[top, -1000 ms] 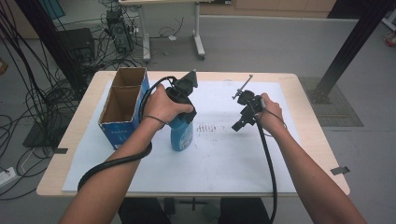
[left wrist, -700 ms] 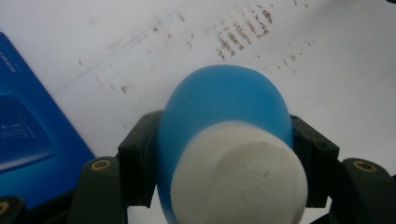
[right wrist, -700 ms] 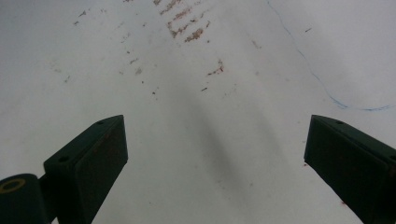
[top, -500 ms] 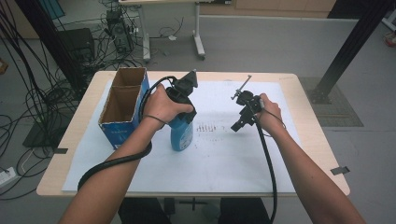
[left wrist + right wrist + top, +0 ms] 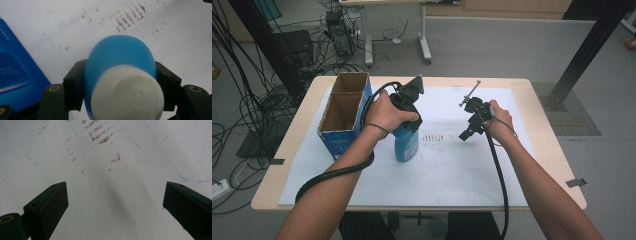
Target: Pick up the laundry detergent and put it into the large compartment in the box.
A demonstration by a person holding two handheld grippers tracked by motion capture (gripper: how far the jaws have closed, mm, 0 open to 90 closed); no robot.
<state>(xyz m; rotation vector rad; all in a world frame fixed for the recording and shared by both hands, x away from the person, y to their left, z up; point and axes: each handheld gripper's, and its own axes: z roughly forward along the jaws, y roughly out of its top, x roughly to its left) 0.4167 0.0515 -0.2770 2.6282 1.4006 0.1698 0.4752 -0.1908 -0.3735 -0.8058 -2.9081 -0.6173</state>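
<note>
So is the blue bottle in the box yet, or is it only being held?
Grabbing looks done: the left gripper is shut on the blue bottle, which stands beside the cardboard box, not inside. The right gripper hangs open above the white sheet. Where the bottle goes next, I cannot tell.

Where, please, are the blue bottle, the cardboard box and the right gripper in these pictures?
blue bottle (image 5: 407,145): high view, on its lower body below the hand.
cardboard box (image 5: 343,141): high view, on its blue front wall.
right gripper (image 5: 465,136): high view, at its jaw tips.
</note>
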